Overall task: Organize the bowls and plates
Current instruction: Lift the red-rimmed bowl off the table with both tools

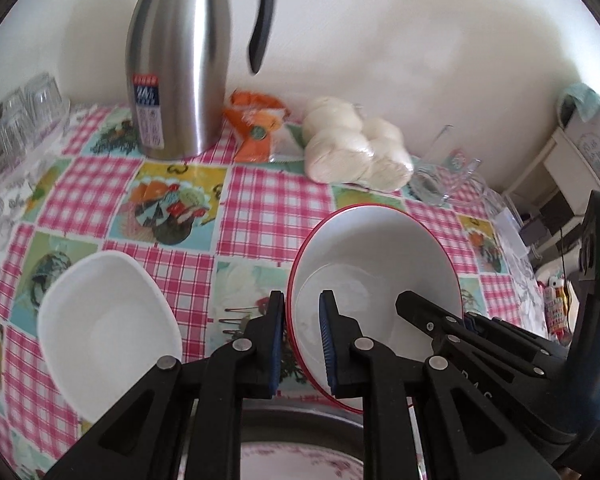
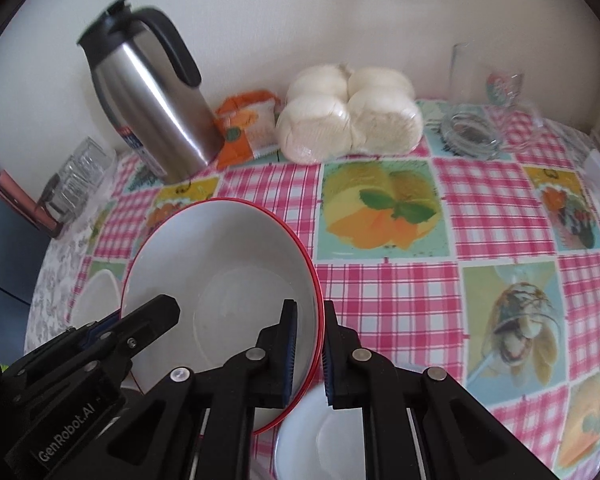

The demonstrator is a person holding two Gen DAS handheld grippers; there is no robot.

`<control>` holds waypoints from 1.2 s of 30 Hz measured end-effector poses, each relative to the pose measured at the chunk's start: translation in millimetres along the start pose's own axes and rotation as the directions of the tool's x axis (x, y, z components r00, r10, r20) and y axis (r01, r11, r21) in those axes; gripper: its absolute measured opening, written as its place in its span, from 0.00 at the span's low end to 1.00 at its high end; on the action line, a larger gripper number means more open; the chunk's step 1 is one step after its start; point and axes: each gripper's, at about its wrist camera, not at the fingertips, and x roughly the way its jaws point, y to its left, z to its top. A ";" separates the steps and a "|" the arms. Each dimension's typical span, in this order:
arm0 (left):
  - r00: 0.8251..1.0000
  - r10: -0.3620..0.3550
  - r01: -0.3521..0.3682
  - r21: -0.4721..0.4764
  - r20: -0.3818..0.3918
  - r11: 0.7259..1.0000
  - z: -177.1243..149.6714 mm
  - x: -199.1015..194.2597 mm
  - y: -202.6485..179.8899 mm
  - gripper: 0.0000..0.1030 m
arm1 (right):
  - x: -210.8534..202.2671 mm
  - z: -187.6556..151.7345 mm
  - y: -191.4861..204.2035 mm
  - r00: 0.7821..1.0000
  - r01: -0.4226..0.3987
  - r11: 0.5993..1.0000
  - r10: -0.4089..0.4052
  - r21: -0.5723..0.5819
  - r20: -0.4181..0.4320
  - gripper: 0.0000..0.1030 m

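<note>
A white bowl with a red rim (image 1: pixel 380 264) hangs tilted above the checked tablecloth, held from both sides. My left gripper (image 1: pixel 300 300) is shut on its left rim, one pad inside and one outside. My right gripper (image 2: pixel 310 308) is shut on the opposite rim of the same bowl (image 2: pixel 228 256). Each gripper also shows in the other's view: the right gripper (image 1: pixel 440 316) and the left gripper (image 2: pixel 152 316). A white squarish bowl (image 1: pixel 108 328) sits on the table to the left. Under the right gripper lies another white bowl (image 2: pixel 320 440). A pink-patterned plate (image 1: pixel 300 460) shows at the bottom edge.
At the back by the wall stand a steel thermos jug (image 1: pixel 180 72), an orange packet (image 1: pixel 256 128) and a bag of white buns (image 2: pixel 348 112). Upturned glasses (image 1: pixel 24 116) are at the far left. A glass jar (image 2: pixel 468 132) and a tall glass (image 2: pixel 464 68) stand at the back right.
</note>
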 end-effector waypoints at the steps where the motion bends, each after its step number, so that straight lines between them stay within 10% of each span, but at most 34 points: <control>1: 1.000 0.004 -0.004 0.013 0.007 1.000 -1.4 -5.1 -4.5 0.17 | -6.7 -1.6 -0.1 1.000 0.002 1.000 -0.002 0.004 0.012 0.12; 36: 0.996 -0.023 0.011 0.132 0.089 0.991 -76.0 -117.4 -59.3 0.17 | -148.2 -104.1 -17.5 0.976 -0.065 0.988 0.033 0.143 0.216 0.12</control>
